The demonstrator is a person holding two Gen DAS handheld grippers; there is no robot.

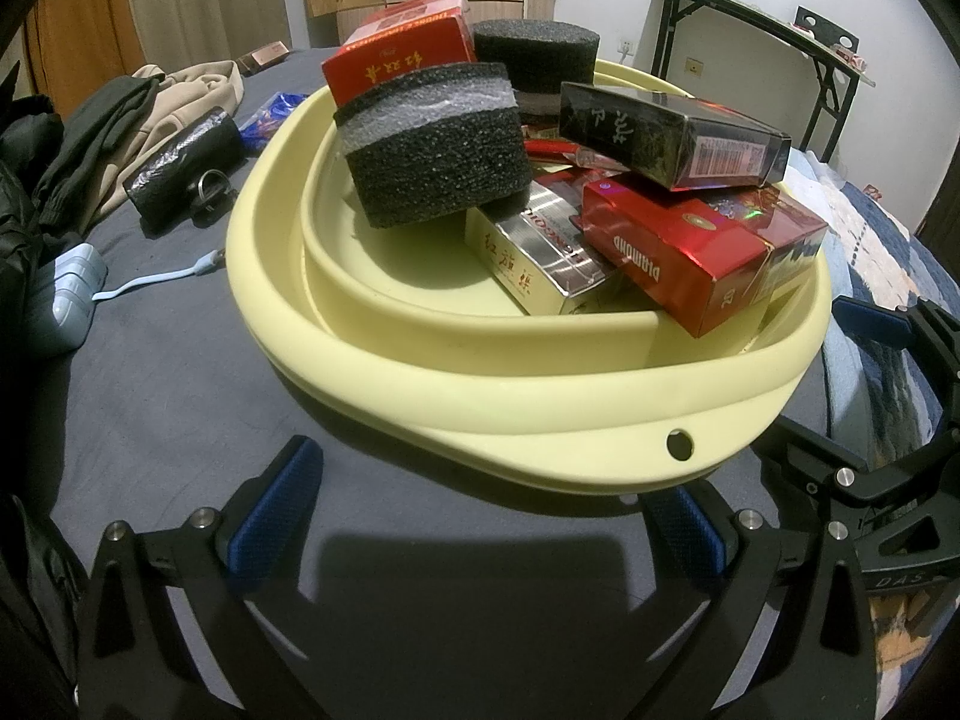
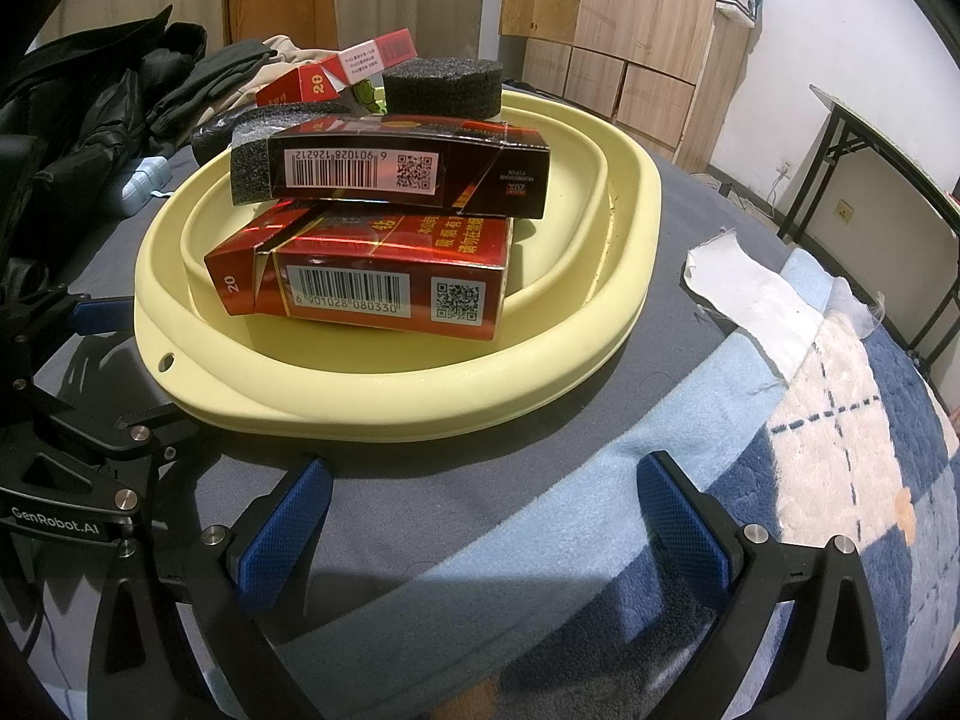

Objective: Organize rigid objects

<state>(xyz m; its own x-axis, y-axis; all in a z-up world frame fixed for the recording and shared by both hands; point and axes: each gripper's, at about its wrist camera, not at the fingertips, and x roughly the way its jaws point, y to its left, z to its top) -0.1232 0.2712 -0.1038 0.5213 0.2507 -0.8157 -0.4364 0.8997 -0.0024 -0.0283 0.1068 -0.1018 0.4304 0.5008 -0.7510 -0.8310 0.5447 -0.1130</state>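
- Two pairs of tongs, one held in each hand, frame a bed point(image 2: 420, 516) covered with a grey sheet; a blue and white checked blanket point(image 2: 840, 450) lies over its right side.
- Dark and beige clothes point(image 1: 120, 120) are heaped at the far left of the bed, well apart from the basin.
- One pale yellow collapsible basin point(image 1: 480, 372) sits in the middle of the bed, its wall folded down into rings, with a small round hole in the rim on the near side.
- Inside the basin the rigid objects are piled together: cigarette boxes and foam blocks, stacked and leaning on one another.
- A red box point(image 2: 384, 276) lies lowest at the right-hand side of the pile, its barcode facing the right camera.
- A black box point(image 2: 414, 171) rests on top of the red box, tilted.
- A black foam block with a grey layer point(image 1: 435, 144) stands at the left of the pile, touching a silver and cream box point(image 1: 534, 252) beneath its edge.
- A second, round black foam block point(image 1: 537, 60) sits at the back, beside another red box point(image 1: 396, 42) at the far rim.
- The left tongs point(image 1: 474, 531) are spread wide, gripping nothing, just short of the basin's near rim.
- The right tongs point(image 2: 486, 528) are likewise spread wide and empty, over the bed near the basin's rim.
- A white cloth scrap point(image 2: 750, 294) lies on the blanket to the right of the basin.
- A pale blue charger with a cable point(image 1: 66, 294) lies left of the basin.
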